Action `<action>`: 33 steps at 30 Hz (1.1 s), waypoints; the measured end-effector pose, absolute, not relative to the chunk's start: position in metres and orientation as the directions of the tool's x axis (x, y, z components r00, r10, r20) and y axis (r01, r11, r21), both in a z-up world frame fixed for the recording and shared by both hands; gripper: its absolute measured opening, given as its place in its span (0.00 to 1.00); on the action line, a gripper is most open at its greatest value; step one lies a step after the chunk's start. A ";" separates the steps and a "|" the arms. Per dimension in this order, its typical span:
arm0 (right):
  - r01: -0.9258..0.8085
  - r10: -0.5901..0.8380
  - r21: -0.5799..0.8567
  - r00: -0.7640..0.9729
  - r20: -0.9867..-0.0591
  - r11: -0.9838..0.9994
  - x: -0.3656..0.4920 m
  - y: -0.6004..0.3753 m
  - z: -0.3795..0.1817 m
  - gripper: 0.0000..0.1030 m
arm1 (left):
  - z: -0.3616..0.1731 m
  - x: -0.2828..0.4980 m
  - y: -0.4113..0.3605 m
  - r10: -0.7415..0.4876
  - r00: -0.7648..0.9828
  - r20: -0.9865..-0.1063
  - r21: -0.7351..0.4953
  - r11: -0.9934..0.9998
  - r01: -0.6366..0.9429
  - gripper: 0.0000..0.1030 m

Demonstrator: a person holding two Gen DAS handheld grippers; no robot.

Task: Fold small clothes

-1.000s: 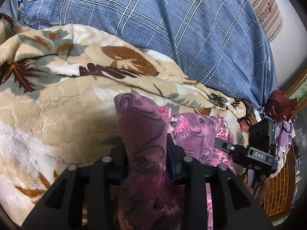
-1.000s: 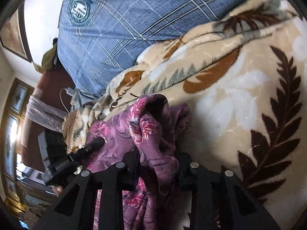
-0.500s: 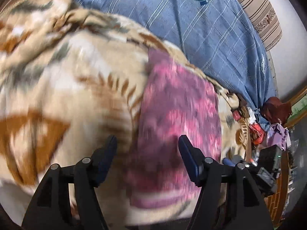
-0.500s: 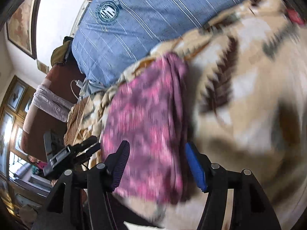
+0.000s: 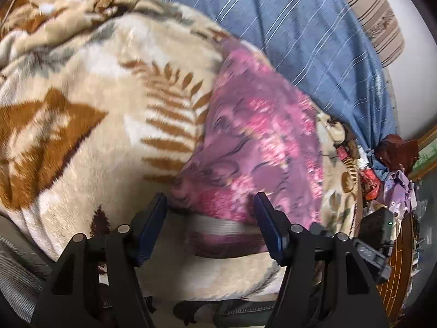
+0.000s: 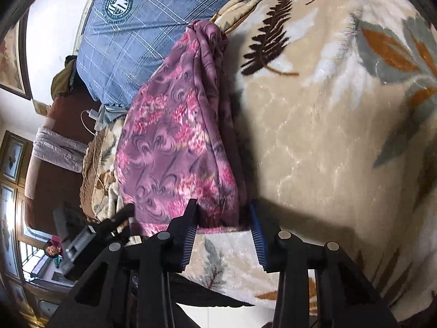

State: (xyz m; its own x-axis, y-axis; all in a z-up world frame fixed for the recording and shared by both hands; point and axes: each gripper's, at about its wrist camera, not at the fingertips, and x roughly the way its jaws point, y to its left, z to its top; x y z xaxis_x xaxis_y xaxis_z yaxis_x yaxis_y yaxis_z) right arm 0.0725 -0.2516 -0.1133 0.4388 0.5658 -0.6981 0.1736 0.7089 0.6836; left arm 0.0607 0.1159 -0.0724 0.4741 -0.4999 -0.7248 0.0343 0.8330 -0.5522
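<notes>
Purple-pink floral garment [image 5: 254, 142], lying flat on a beige leaf-patterned blanket [image 5: 109, 114]; same garment [image 6: 180, 142] in the right wrist view, long and narrow, far end bunched into a small knot-like fold near the blanket's upper edge. Near hem just ahead of both grippers, resting on the blanket.

Left gripper [image 5: 210, 229]: released, jaws spread wide, blue-padded fingertips [image 5: 153, 218] on either side of the garment's near hem, nothing clamped between them. Slight motion blur over this view, so contact between pads and cloth not determinable.

Right gripper [image 6: 224, 227]: likewise released, jaws apart, blue ribbed pads [image 6: 258, 235] flanking the near right corner of the garment; cloth edge lying between the tips, not pinched. Bare blanket visible in the gap behind the hem.

Blue plaid pillow [image 6: 142, 32] with a round crest emblem, beyond the garment's far end, partly overlapped by the blanket's rumpled border; same pillow [image 5: 314, 41] across the upper right of the left wrist view. Striped brown cushion [image 5: 377, 19] behind the pillow, against a pale wall.

Other gripper's black body [image 6: 90, 235] at lower left of the right wrist view, beside the garment's left edge. Heap of small cloth items [image 5: 393, 169], dark red and lilac, at the right margin of the left wrist view, well apart from the garment.
</notes>
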 end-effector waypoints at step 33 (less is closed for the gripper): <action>0.123 0.460 0.579 0.486 -0.743 0.806 0.046 -0.242 -0.096 0.09 | -0.090 0.042 0.088 -0.406 0.480 -0.777 -0.403 0.908 0.114 0.16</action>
